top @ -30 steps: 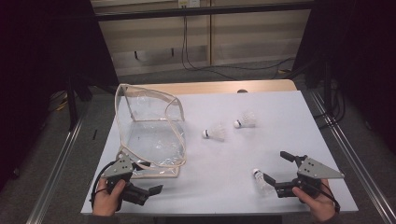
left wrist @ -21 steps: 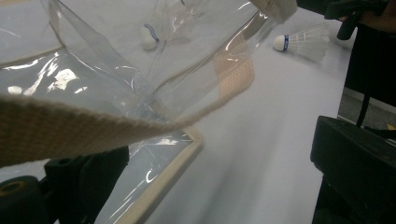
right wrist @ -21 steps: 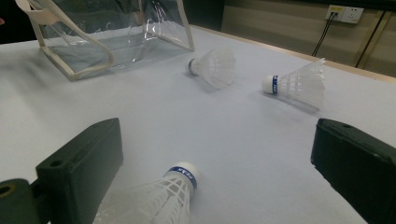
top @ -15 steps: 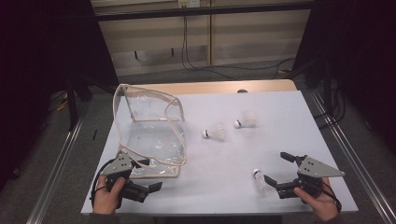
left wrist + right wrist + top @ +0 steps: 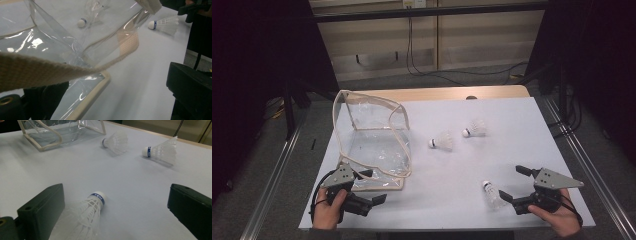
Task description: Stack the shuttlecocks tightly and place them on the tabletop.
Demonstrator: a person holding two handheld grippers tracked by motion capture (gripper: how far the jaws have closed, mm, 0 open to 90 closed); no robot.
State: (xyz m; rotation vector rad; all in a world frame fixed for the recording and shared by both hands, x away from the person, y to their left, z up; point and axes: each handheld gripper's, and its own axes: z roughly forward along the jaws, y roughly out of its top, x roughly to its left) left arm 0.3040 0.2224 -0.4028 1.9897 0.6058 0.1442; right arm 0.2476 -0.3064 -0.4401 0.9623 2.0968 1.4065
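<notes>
Change: right hand-held gripper [image 5: 516, 183] barely shifts, jaws spread around nearest shuttlecock [image 5: 492, 194].
Left hand-held gripper [image 5: 373, 186]: open beside clear bag [image 5: 372, 145].
Risk: closing may crush the feathers.

Shuttlecock [image 5: 492, 194] white, blue band at cork, lying on its side near table's front right, cork pointing away from person. Clear bag [image 5: 372, 142] w/ beige trim, front left of table, mouth open, base flat. Well apart from each other.
</notes>
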